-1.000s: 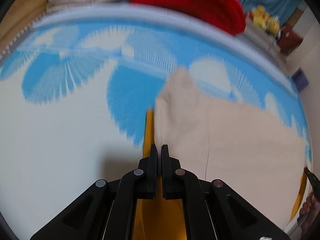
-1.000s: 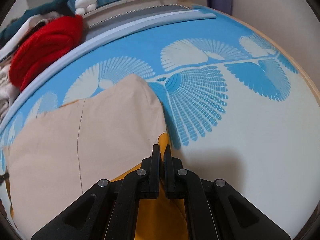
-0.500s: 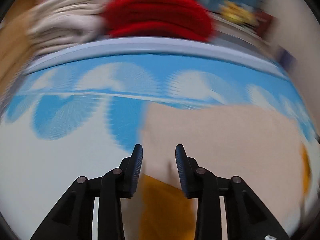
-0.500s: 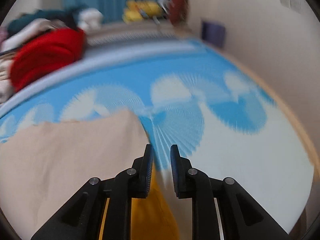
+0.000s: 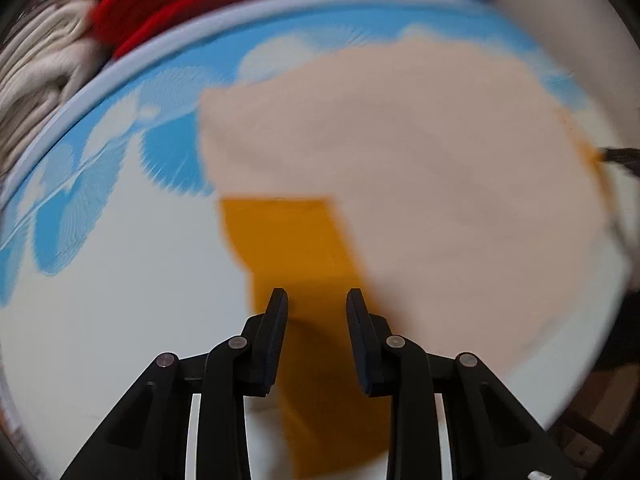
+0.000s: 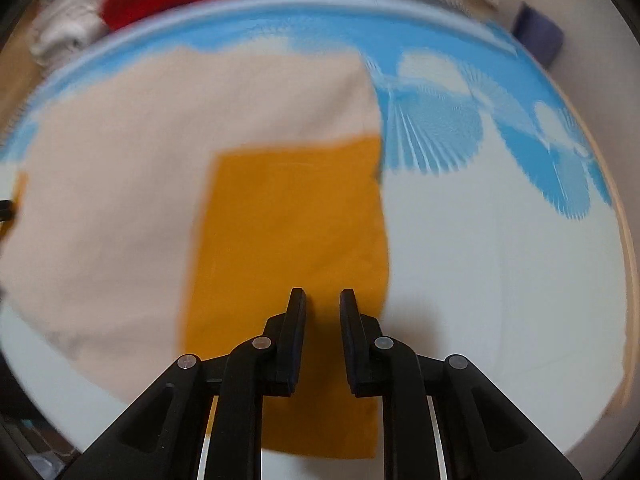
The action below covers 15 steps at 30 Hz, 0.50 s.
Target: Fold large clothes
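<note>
A large garment lies flat on the bed, with a beige body [image 5: 420,168] and mustard-yellow sleeves. One yellow sleeve [image 5: 296,248] lies under my left gripper [image 5: 318,300], which is open and empty above it. In the right wrist view the beige body [image 6: 160,152] fills the left and the other yellow sleeve [image 6: 288,232] lies folded over it. My right gripper [image 6: 322,300] is open and empty just above that sleeve. Both views are motion-blurred.
The bed sheet [image 6: 500,260] is white with blue fan patterns. A red blanket [image 5: 192,0] and cream folded cloth [image 5: 36,80] are piled at the bed's far edge. A purple object [image 6: 538,36] stands by the wall at the right.
Both grippers were shut on the yellow sleeve edges a second ago. They have opened, let go and pulled back. The sleeves now lie on the garment.
</note>
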Motion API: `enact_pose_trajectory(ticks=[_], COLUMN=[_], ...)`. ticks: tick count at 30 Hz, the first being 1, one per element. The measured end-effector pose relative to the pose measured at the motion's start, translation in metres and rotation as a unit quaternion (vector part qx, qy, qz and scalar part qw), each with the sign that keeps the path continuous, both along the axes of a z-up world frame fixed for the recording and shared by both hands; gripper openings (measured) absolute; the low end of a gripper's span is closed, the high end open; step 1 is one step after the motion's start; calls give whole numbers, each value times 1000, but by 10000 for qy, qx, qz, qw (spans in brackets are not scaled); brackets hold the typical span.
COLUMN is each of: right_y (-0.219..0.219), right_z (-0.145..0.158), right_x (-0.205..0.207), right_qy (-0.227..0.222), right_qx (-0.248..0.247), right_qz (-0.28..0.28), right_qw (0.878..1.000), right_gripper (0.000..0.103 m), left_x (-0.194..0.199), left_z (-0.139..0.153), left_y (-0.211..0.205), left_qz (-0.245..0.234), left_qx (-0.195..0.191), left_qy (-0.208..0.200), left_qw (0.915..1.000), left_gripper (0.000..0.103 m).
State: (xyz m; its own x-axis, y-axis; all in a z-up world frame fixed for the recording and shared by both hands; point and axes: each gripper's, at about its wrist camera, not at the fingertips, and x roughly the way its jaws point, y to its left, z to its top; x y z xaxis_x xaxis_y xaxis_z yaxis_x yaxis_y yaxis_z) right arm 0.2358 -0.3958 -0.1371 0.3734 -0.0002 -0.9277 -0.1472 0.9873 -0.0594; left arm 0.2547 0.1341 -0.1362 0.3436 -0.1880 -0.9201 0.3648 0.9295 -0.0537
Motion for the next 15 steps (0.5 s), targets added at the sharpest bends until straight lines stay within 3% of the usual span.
enact_pose_trajectory(ticks=[2,4,6,7,9,14,15], right_y=[9,16,17,14,10,-12,-20], right_z=[10,-9,-39,-53,-57,-58,-58], right_x=[-8,-20,-29,-36,-47,-56,-58], right_qy=[-185,285,897,1119,1148,1288,1358], right_qx=[209,128,-276,-622,-787,-1441,-1787], right_qz=[368,599,751,838,912,450,176], right_qw=[9989,9977,9927,9882,9861,9801,9743], right_gripper=[18,18,18,17,17,17,17], left_x=[-15,-36,-52,-55,-57,-69,-73], left_z=[-3,-35,-68,-69,-62,-45,-28], left_y=[-14,-21,-15,-10,-1,11,11], left_qz=[-401,-805,-912,-862,-549,-85,119], left_qx=[-164,395,1113,1045,948,1501,1590], left_qy=[168,547,820,787,764,510,302], left_qw=[9989,9945,9862,9877,9910,9873,9867], left_gripper=[26,28,28,28,28,24,24])
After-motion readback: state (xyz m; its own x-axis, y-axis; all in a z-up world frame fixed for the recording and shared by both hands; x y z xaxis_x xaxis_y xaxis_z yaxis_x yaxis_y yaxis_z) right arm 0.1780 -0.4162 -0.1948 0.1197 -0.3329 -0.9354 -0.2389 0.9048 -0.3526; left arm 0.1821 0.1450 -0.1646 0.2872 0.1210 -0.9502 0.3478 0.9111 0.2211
